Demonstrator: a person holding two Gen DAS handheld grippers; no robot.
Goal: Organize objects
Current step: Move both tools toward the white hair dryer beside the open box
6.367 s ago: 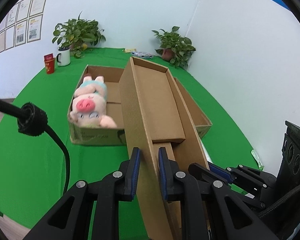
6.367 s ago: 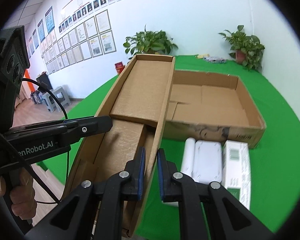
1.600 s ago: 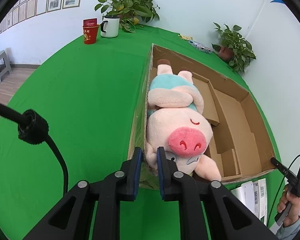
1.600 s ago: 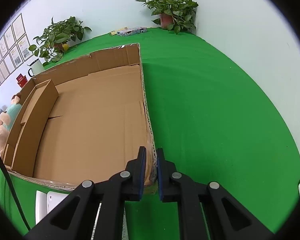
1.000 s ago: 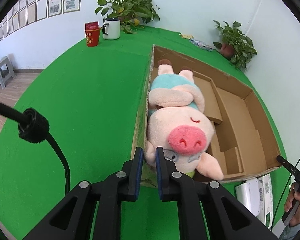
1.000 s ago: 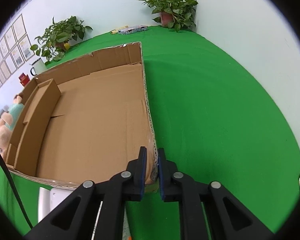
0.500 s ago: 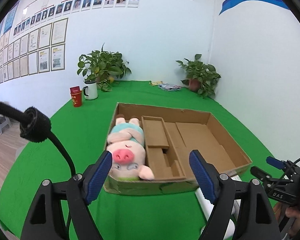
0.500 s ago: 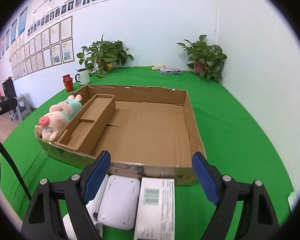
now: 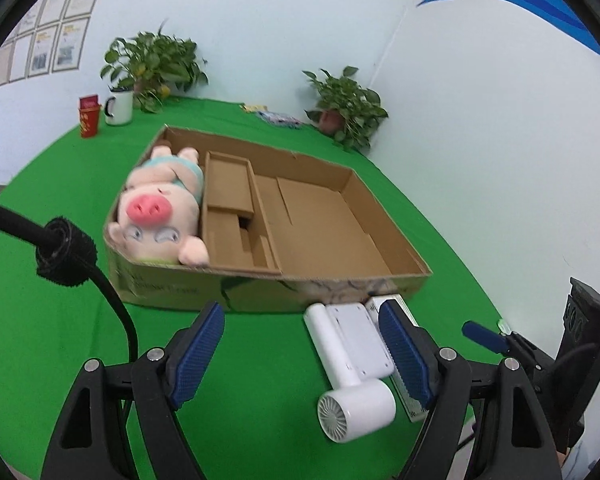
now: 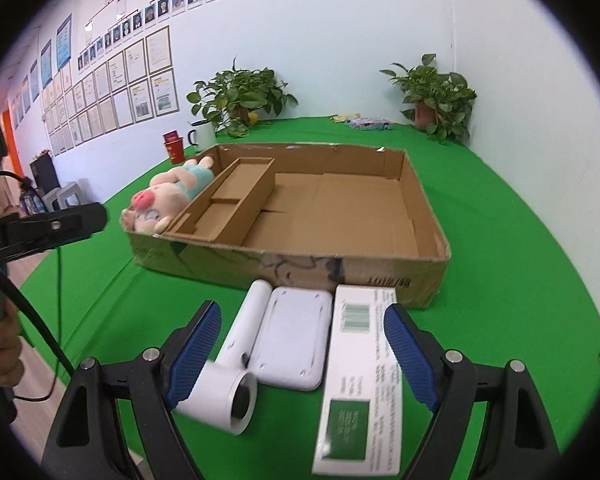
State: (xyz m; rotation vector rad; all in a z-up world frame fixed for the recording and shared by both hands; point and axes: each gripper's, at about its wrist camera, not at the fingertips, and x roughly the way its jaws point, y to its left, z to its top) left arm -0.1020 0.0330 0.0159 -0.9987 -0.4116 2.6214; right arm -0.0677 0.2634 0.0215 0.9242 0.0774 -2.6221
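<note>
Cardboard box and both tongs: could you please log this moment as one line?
left tongs: open, empty | right tongs: open, empty | plush pig: in cardboard box | hair dryer: outside on cloth

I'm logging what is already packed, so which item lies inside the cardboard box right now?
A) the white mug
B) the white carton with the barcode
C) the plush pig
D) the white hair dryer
C: the plush pig lies in the left compartment of the cardboard box, while the hair dryer and the barcode carton lie on the green cloth in front of it.
</note>
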